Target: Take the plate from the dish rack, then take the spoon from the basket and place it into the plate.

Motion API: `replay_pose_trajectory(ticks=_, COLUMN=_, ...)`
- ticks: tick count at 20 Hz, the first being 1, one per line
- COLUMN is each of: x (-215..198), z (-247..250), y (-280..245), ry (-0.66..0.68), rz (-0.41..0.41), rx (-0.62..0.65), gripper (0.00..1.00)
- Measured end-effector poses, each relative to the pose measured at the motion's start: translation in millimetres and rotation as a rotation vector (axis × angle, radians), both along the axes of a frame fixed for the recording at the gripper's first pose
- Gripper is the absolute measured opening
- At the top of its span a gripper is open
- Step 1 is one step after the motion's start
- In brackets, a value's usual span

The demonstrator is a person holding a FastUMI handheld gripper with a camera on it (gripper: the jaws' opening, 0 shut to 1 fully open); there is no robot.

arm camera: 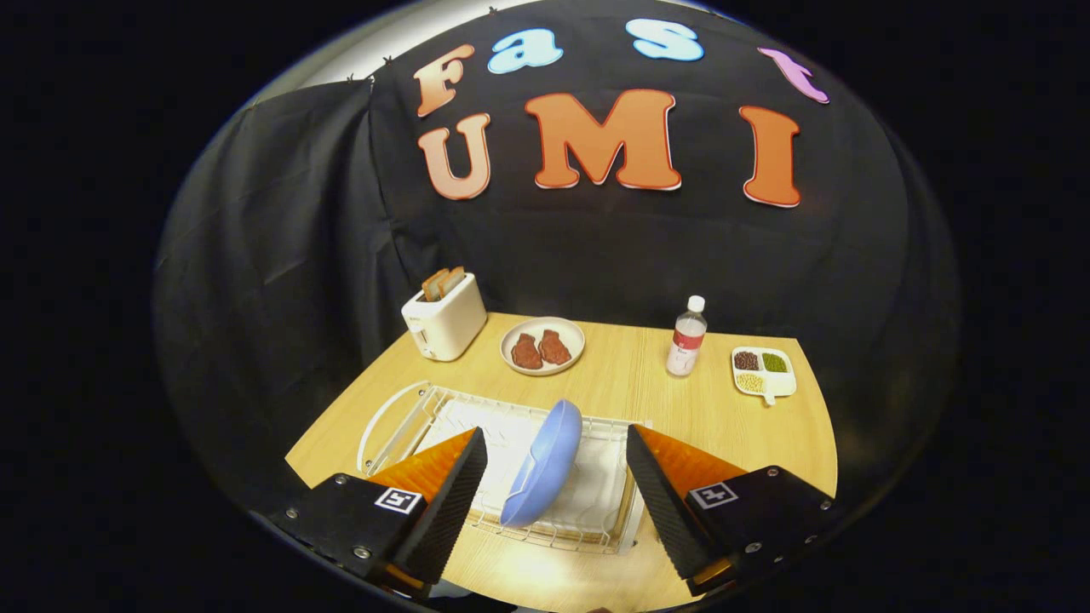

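Note:
A light blue plate (pixel 545 464) stands on edge, tilted, in the white wire dish rack (pixel 400 417) on the wooden table. My gripper (pixel 555 460) hovers above the rack, open wide, with the plate in the gap between the two fingers and touching neither. The left finger (pixel 456 485) and the right finger (pixel 656 489) each stand well clear of the plate's rim.
Beyond the rack, a white toaster (pixel 444 319) with toast stands at the back left. A plate with two brown pieces of food (pixel 542 346) sits beside it. A small bottle (pixel 686 337) and a white divided dish of beans (pixel 763 373) are at the back right.

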State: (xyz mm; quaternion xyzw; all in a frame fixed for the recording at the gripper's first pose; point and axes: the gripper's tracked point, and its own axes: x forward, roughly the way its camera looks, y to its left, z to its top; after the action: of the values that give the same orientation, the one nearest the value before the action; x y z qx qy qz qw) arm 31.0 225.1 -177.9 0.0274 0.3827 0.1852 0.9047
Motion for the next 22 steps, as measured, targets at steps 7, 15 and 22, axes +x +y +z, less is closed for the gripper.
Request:
replay_pose_trajectory(ticks=7, x=14.2, z=-64.3, y=11.6, ry=0.268, rz=-0.019, rx=-0.048, gripper=0.96)
replay_pose_trajectory(ticks=15, x=14.3, z=-113.5, y=33.5, ry=0.458, rz=-0.011, rx=-0.106, gripper=0.78)
replay_pose_trajectory(ticks=22, x=-1.8, z=-149.5, y=48.2, ry=0.639, rz=-0.058, rx=-0.159, gripper=0.59)
